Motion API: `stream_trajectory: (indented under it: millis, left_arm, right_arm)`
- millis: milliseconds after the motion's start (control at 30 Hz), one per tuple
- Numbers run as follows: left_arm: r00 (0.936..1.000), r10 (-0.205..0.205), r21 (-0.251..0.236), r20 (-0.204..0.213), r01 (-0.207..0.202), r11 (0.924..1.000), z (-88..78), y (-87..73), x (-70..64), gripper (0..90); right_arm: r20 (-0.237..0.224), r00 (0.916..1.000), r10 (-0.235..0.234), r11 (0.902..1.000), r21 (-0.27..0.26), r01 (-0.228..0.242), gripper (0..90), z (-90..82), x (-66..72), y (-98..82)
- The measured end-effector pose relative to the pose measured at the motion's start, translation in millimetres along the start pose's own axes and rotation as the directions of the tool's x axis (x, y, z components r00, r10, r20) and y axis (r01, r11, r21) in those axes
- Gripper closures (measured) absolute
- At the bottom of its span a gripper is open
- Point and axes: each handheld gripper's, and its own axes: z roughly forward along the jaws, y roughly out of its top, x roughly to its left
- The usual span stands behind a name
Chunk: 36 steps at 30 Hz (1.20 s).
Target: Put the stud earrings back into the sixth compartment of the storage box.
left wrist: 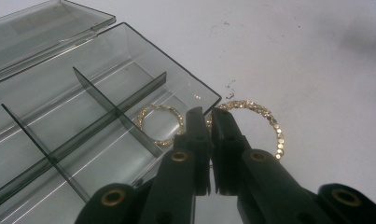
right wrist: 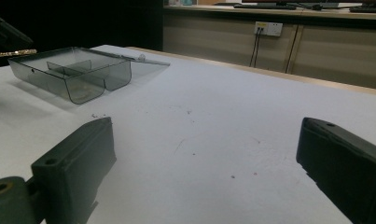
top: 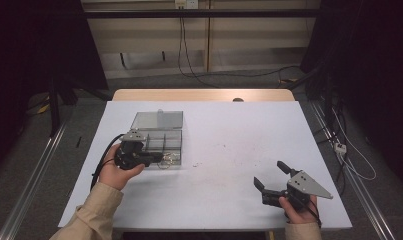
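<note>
The box [top: 157,141] with its upright dividers [left wrist: 106,100] blocked the table's [top: 224,150] left part; the middle and right lay open.

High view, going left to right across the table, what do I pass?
Left tongs pinching a gold ring → smoky divided box, lid open → open right tongs.

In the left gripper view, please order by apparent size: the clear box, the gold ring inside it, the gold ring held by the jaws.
1. Clear box, by far the largest.
2. Held gold ring.
3. Gold ring inside the box.
The held ring is nearer the camera and partly hidden, so the two rings may really match.
</note>
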Motion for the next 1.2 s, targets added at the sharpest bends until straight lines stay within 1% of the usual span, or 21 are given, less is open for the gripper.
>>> stream_trajectory:
  millis: [67, 100, 133, 167, 333, 367, 467, 500, 633, 700, 733, 800, 900, 1067, 1100, 1200]
  left_arm:
    - [1.0, -0.003, -0.003, -0.002, 0.003, 1.0, 0.2, 1.3, 1.5, 86.8]
    - [0.9999, -0.007, -0.007, 0.008, 0.007, 1.0, 0.4, 1.9, 2.5, 86.8]
    - [1.0, -0.007, -0.008, 0.008, 0.007, 0.9999, 0.7, 2.6, 3.1, 86.8]
    - [1.0, -0.006, -0.007, 0.0, 0.006, 1.0, 0.9, 3.3, 3.5, 86.8]
    - [0.9999, -0.013, -0.011, -0.01, 0.013, 0.9999, 3.5, 6.1, 6.8, 86.8]
    - [0.9998, -0.013, -0.004, -0.013, 0.013, 0.9999, 3.8, 6.8, 7.6, 86.8]
    - [0.9997, -0.015, -0.006, -0.018, 0.015, 0.9999, 6.9, 7.4, 10.0, 86.8]
    - [0.9995, -0.015, -0.006, -0.028, 0.015, 0.9999, 8.1, 7.6, 10.4, 86.7]
    - [0.9991, -0.025, -0.005, -0.034, 0.025, 0.9997, 12.5, 7.1, 12.5, 86.7]
    - [0.9987, -0.016, 0.006, -0.048, 0.017, 0.9998, 15.0, 7.0, 12.8, 86.7]
    - [0.9989, -0.019, 0.008, -0.042, 0.02, 0.9998, 16.1, 6.9, 13.5, 86.7]
    - [0.9985, -0.021, 0.001, -0.052, 0.021, 0.9998, 17.9, 7.3, 13.9, 86.7]
    - [0.9988, -0.021, 0.001, -0.045, 0.021, 0.9998, 20.7, 8.4, 15.6, 86.7]
    - [0.9977, -0.034, 0.002, -0.06, 0.034, 0.9994, 27.7, 8.7, 18.6, 86.7]
    - [0.9971, -0.03, 0.001, -0.07, 0.03, 0.9995, 28.9, 8.7, 19.2, 86.7]
    - [0.9967, -0.035, 0.007, -0.074, 0.035, 0.9994, 32.5, 8.7, 20.5, 86.6]
  right_arm:
    - [0.003, 1.0, 0.001, 1.0, 0.0, -0.001, 3.8, -0.2, -0.1, 0.0]
    - [0.002, 1.0, 0.003, 1.0, 0.0, -0.003, 3.8, -0.2, -0.2, 0.1]
    - [0.001, 1.0, 0.004, 1.0, 0.0, -0.004, 3.8, -0.2, -0.1, 0.0]
    - [0.001, 1.0, 0.003, 1.0, 0.001, -0.003, 3.8, -0.2, 0.0, 0.0]
    - [0.0, 1.0, 0.001, 1.0, 0.0, -0.001, 3.9, 0.0, 0.0, 0.1]
    - [0.001, 1.0, 0.001, 1.0, 0.0, -0.001, 3.8, -0.1, 0.0, 0.1]
    - [0.001, 1.0, 0.003, 1.0, 0.0, -0.003, 3.8, -0.2, -0.1, 0.1]
    - [0.0, 1.0, 0.003, 1.0, -0.001, -0.003, 3.8, -0.3, -0.1, 0.1]
    - [-0.003, 1.0, 0.001, 1.0, -0.002, -0.001, 3.8, -0.1, 0.1, 0.3]
    - [-0.003, 1.0, 0.002, 1.0, -0.001, -0.002, 3.8, 0.0, 0.1, 0.2]
    - [-0.002, 1.0, 0.002, 1.0, -0.001, -0.002, 3.8, 0.0, 0.0, 0.2]
    - [-0.003, 1.0, 0.002, 1.0, -0.002, -0.002, 3.8, -0.1, -0.1, 0.3]
    - [-0.003, 1.0, 0.001, 1.0, -0.002, -0.002, 3.8, -0.3, 0.0, 0.4]
    - [-0.004, 1.0, -0.001, 1.0, -0.003, 0.001, 3.8, 0.0, 0.1, 0.5]
    - [-0.004, 1.0, 0.001, 1.0, -0.002, -0.001, 3.9, 0.0, 0.1, 0.4]
    - [-0.005, 1.0, 0.003, 1.0, -0.003, -0.003, 3.8, 0.1, -0.4, 0.0]
